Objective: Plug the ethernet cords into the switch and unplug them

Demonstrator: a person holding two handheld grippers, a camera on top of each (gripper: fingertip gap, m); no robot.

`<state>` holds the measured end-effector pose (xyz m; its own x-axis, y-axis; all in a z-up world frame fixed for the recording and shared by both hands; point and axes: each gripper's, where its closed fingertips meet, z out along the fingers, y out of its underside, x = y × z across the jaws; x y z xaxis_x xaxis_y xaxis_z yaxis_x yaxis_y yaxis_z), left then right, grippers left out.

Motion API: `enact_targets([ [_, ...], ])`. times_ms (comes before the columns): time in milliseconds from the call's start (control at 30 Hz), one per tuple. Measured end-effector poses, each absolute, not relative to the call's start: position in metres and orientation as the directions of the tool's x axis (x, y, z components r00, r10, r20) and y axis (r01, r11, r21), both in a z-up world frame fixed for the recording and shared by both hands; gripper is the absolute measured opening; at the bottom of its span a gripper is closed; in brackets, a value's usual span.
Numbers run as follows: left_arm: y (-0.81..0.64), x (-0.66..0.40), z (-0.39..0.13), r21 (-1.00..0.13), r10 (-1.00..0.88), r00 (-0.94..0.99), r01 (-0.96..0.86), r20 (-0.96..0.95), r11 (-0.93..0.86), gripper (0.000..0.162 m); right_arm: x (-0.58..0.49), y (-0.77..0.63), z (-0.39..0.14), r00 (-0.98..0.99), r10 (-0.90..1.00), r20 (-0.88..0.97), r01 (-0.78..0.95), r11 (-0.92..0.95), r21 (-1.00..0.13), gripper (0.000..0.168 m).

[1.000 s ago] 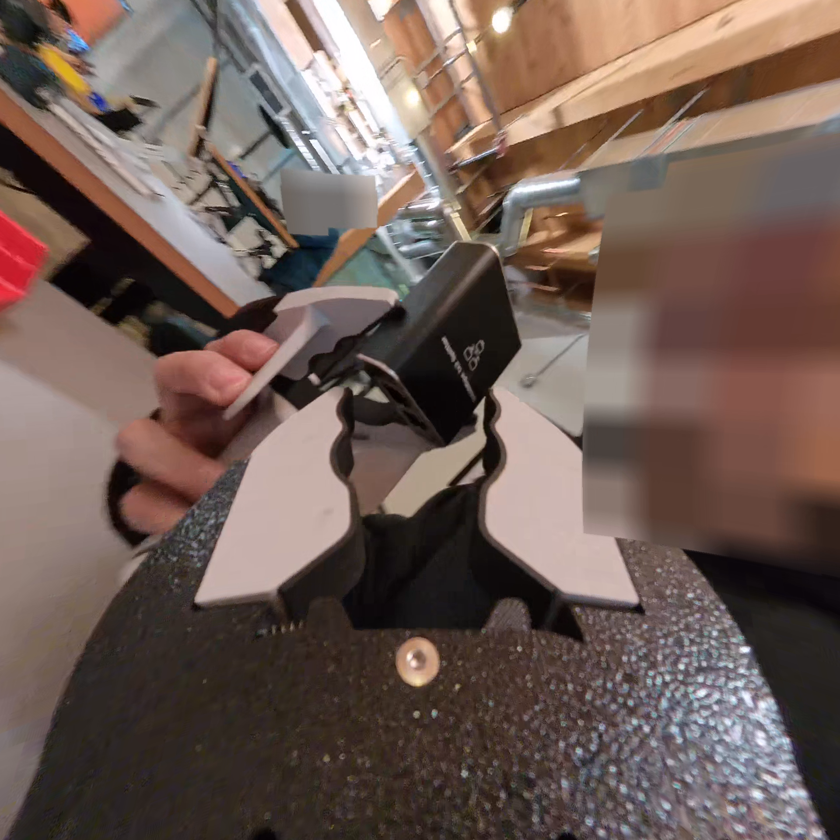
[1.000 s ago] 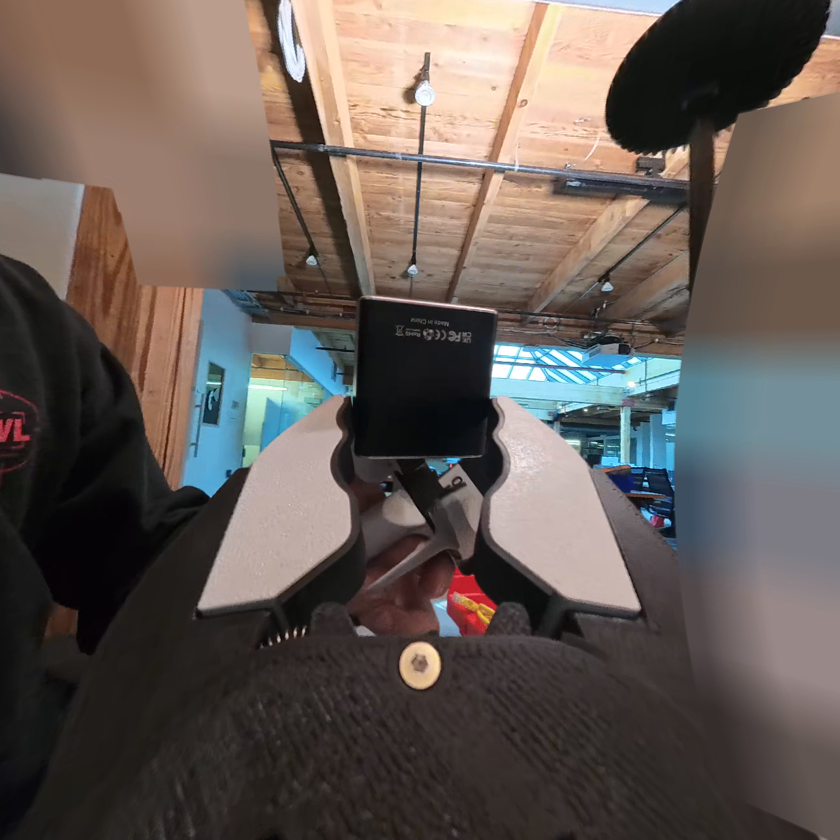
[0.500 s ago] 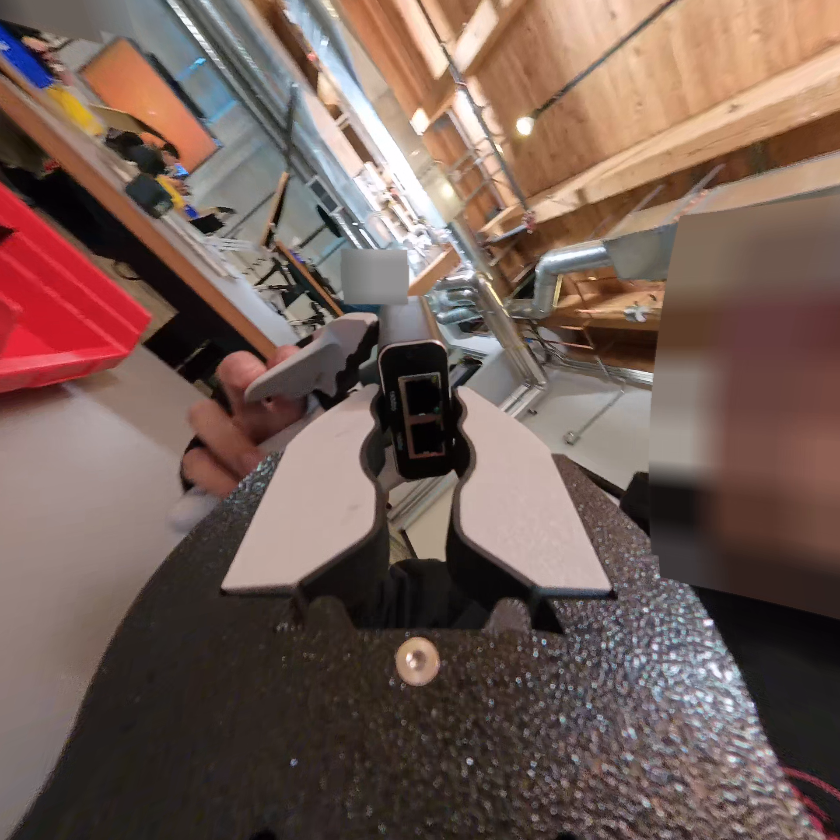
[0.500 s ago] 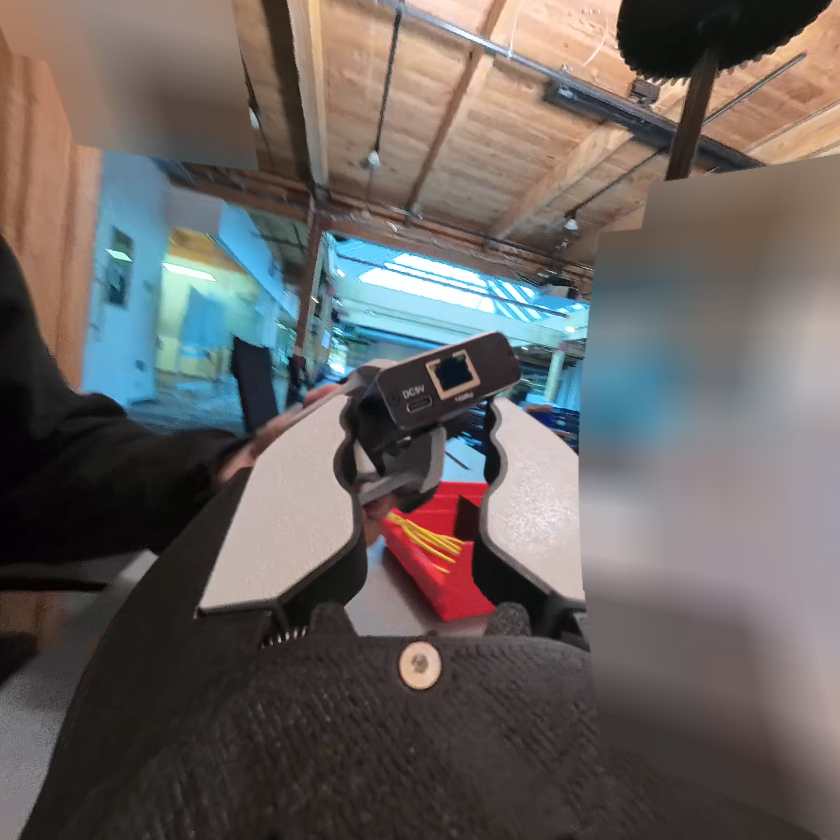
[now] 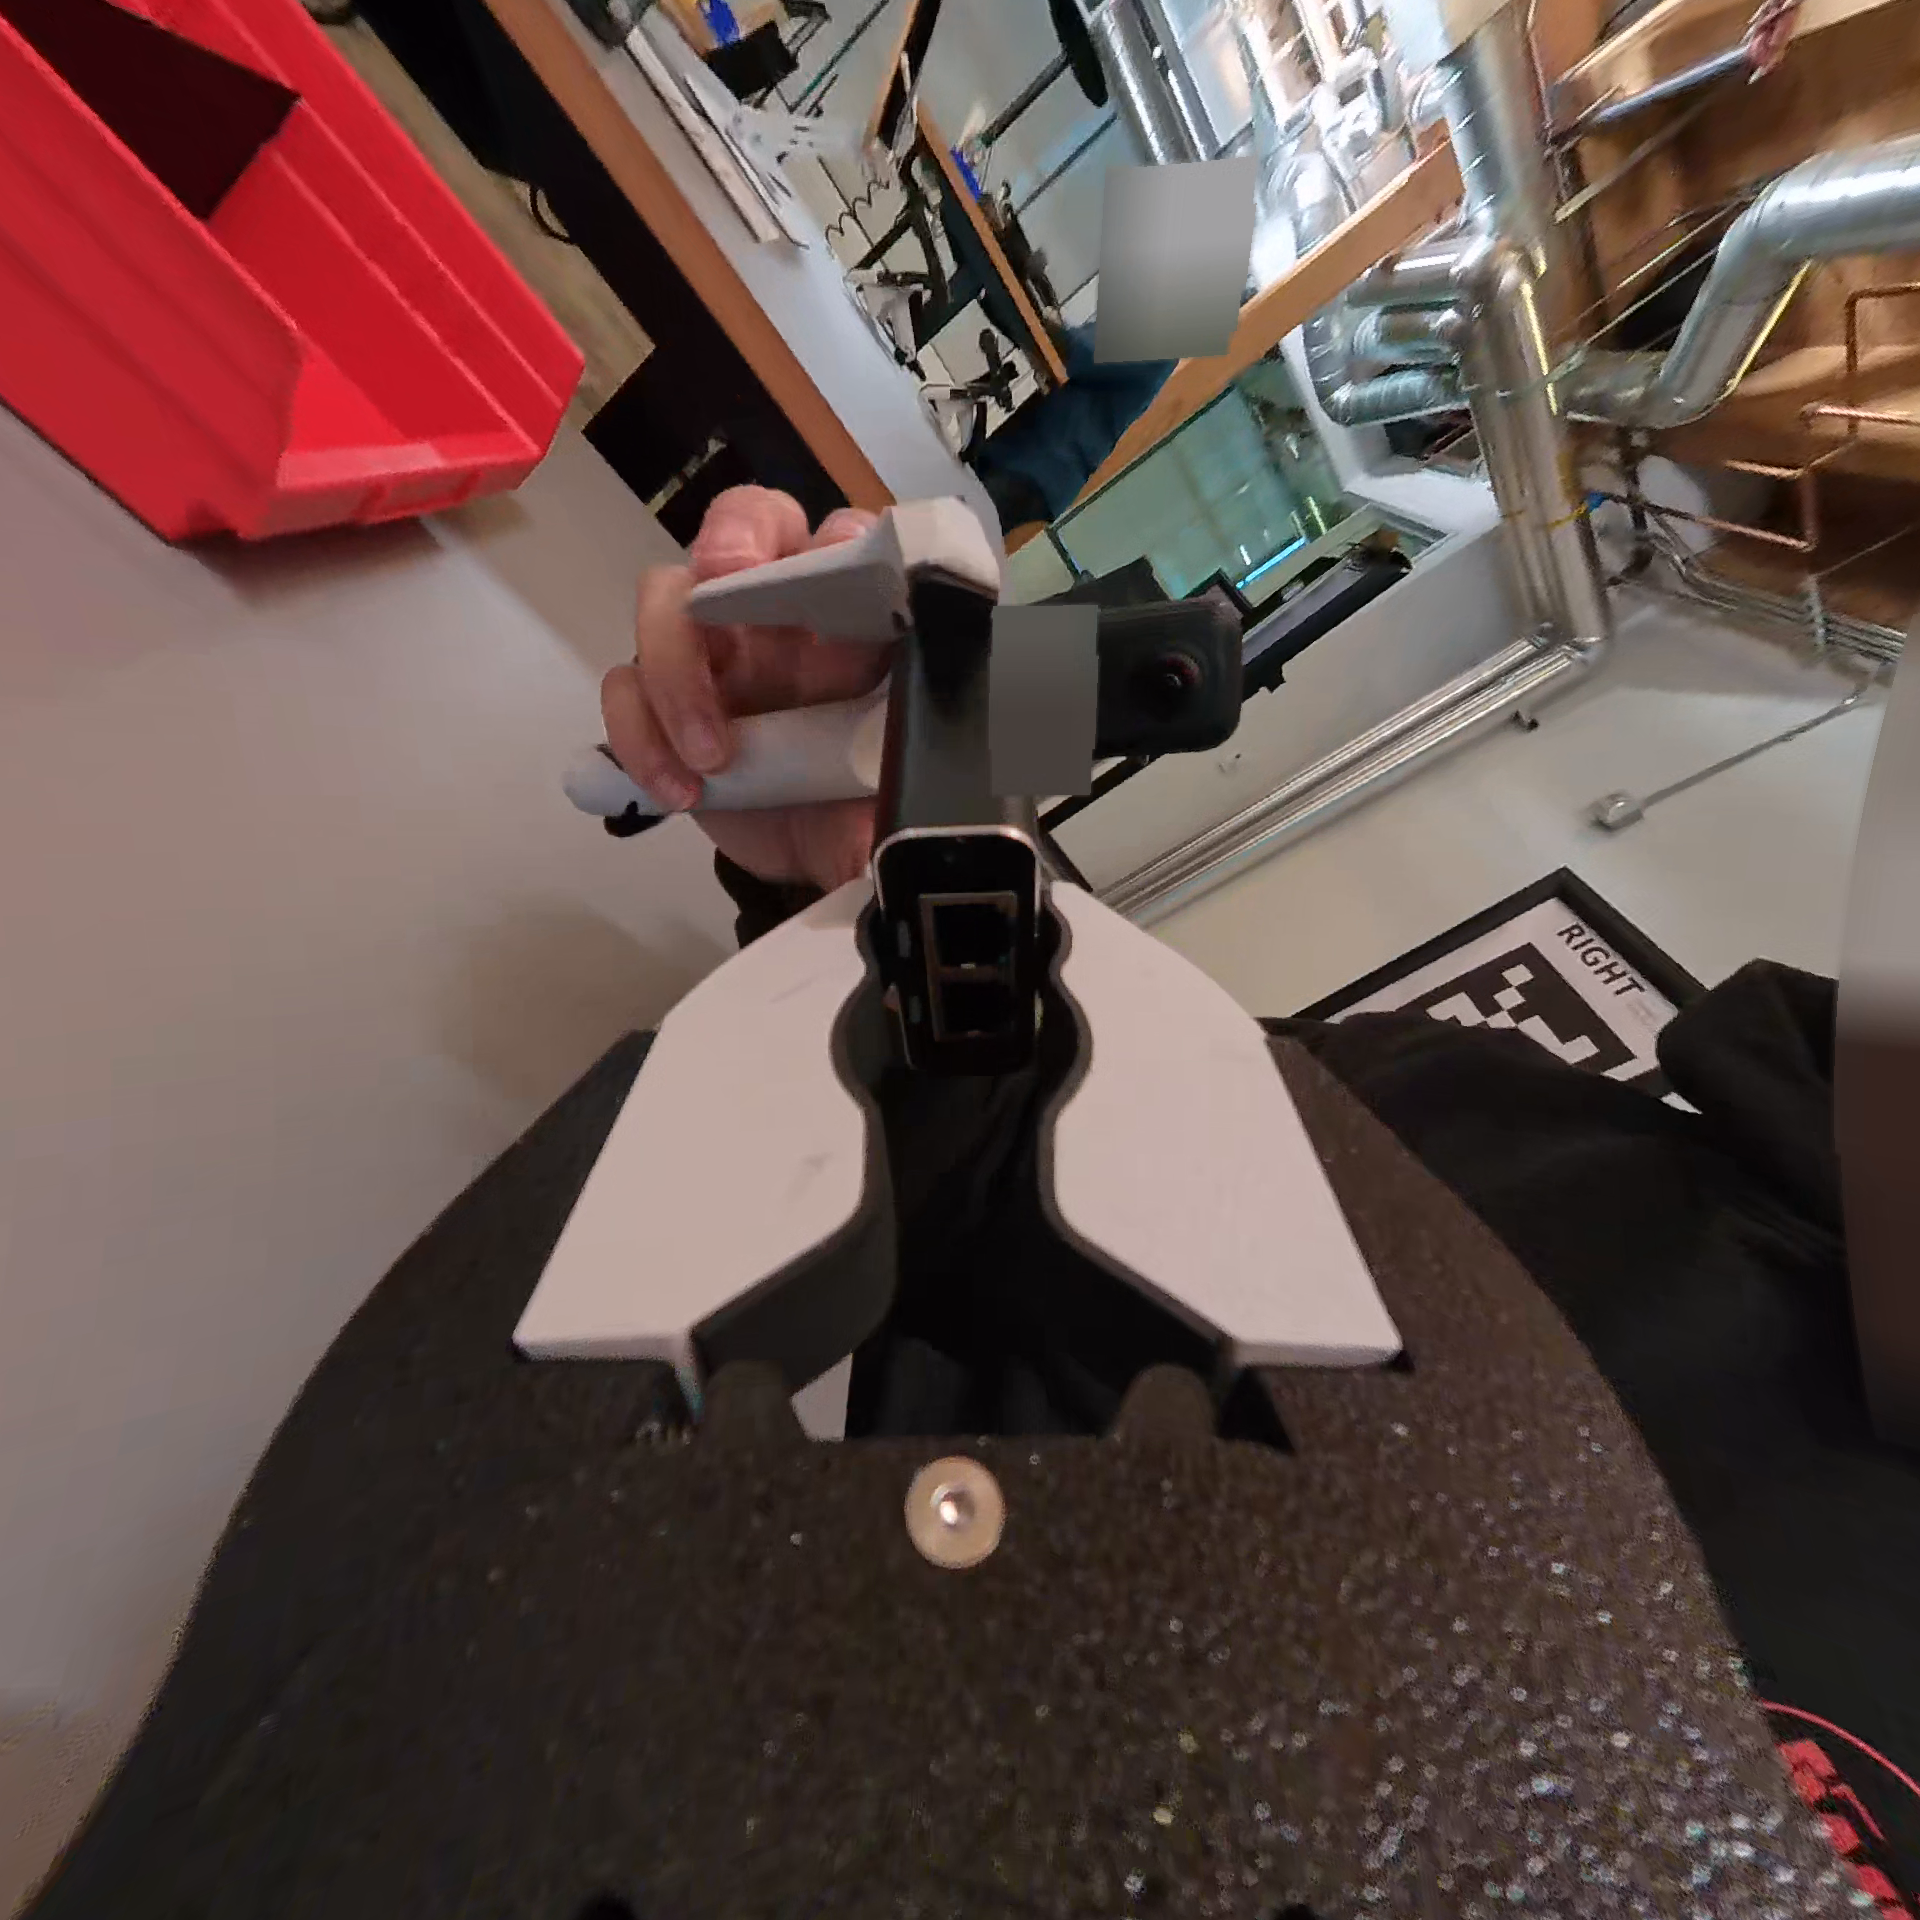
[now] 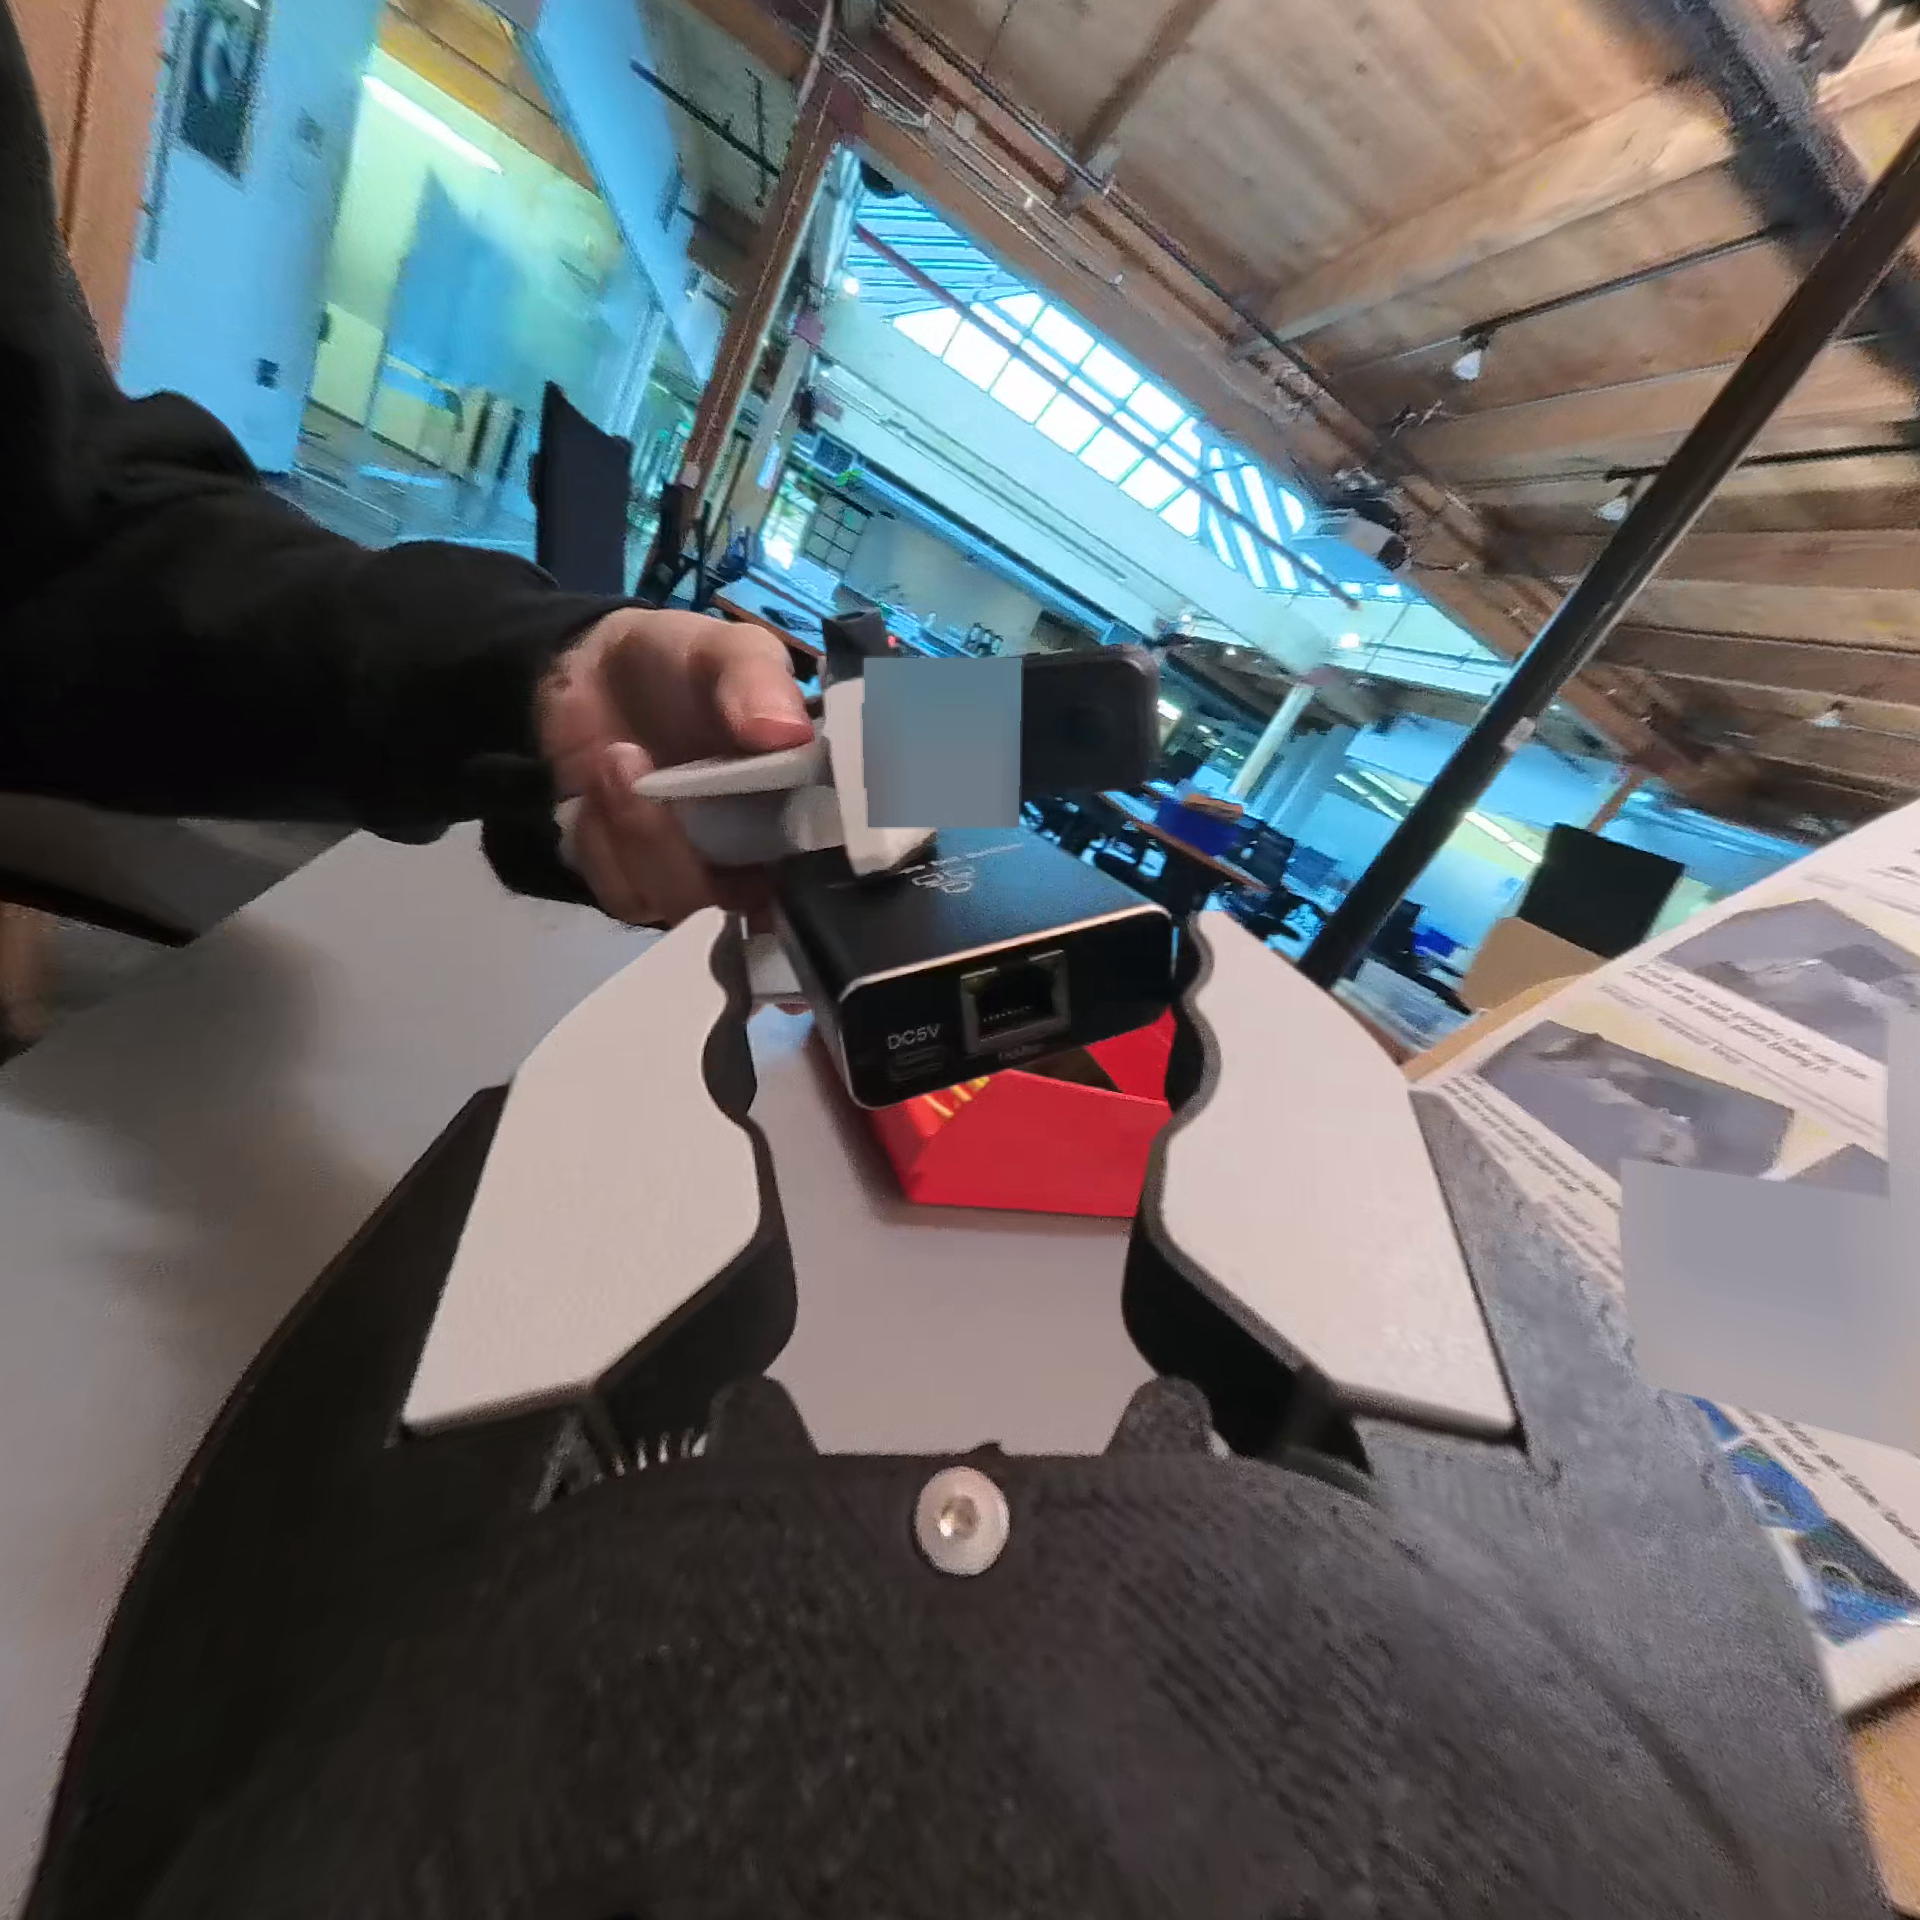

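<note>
The switch (image 5: pixel 961 977) is a small black box. In the left wrist view two empty ports on its end face me. My left gripper (image 5: pixel 956 935) is shut on its sides and holds it above the table. In the right wrist view the switch (image 6: pixel 987 894) shows its other end, with one port and a power socket. My right gripper (image 6: pixel 961 935) is open, with its fingertips on either side of that end. The left gripper (image 6: pixel 821 904) clamps the far end there. The right gripper (image 5: pixel 831 675) shows behind the switch, held by a hand. No cord is plugged in.
A red bin (image 5: pixel 260 343) stands on the pale table (image 5: pixel 260 831) at the upper left, and it also shows under the switch in the right wrist view (image 6: pixel 1039 1153). Printed sheets (image 6: pixel 1714 1039) lie at the right. A black-and-white marker board (image 5: pixel 1507 997) lies near my dark sleeve. The tips of both grippers are at nearly the same place.
The switch has passed from the right gripper to the left. The right jaws opened and the left jaws closed on it. Both grippers tilted down from the ceiling towards the table.
</note>
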<state>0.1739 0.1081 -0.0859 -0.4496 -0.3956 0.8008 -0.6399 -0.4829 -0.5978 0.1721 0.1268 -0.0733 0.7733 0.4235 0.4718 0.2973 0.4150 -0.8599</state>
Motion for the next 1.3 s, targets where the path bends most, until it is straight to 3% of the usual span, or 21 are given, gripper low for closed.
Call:
enact_targets([
  [33,0.107,0.174,-0.087,-0.596,-0.398,-0.445,-0.644,0.802,-0.480,0.025,0.175,0.128,-0.073,0.777,0.394,0.491,0.319,0.426,-0.847,0.072],
  [200,0.106,0.176,-0.085,-0.628,-0.451,-0.444,-0.624,0.774,-0.465,0.025,0.177,0.126,-0.072,0.780,0.398,0.482,0.294,0.447,-0.845,0.071],
  [433,0.101,0.179,-0.057,-0.760,-0.538,-0.539,-0.427,0.649,-0.490,0.039,0.182,0.114,-0.047,0.814,0.519,0.262,-0.054,0.516,-0.855,0.070],
  [600,0.100,0.180,-0.068,-0.801,-0.652,-0.475,-0.441,0.591,-0.405,0.052,0.179,0.117,-0.049,0.809,0.537,0.241,-0.093,0.521,-0.848,0.070],
  [867,0.106,0.172,-0.092,-0.803,-0.725,-0.433,-0.528,0.536,-0.278,0.033,0.170,0.124,-0.074,0.772,0.553,0.314,0.065,0.423,-0.904,0.067],
  [1033,0.108,0.165,-0.105,-0.773,-0.733,-0.427,-0.598,0.530,-0.210,0.026,0.162,0.110,-0.060,0.732,0.606,0.311,-0.050,0.502,-0.863,0.051],
  [1133,0.107,0.165,-0.097,-0.751,-0.673,-0.436,-0.600,0.597,-0.278,0.025,0.158,0.113,-0.069,0.718,0.603,0.348,0.021,0.481,-0.877,0.055],
  [1300,0.117,0.167,-0.101,-0.708,-0.636,-0.398,-0.611,0.661,-0.354,0.025,0.159,0.127,-0.082,0.744,0.499,0.445,0.229,0.435,-0.871,0.082],
])
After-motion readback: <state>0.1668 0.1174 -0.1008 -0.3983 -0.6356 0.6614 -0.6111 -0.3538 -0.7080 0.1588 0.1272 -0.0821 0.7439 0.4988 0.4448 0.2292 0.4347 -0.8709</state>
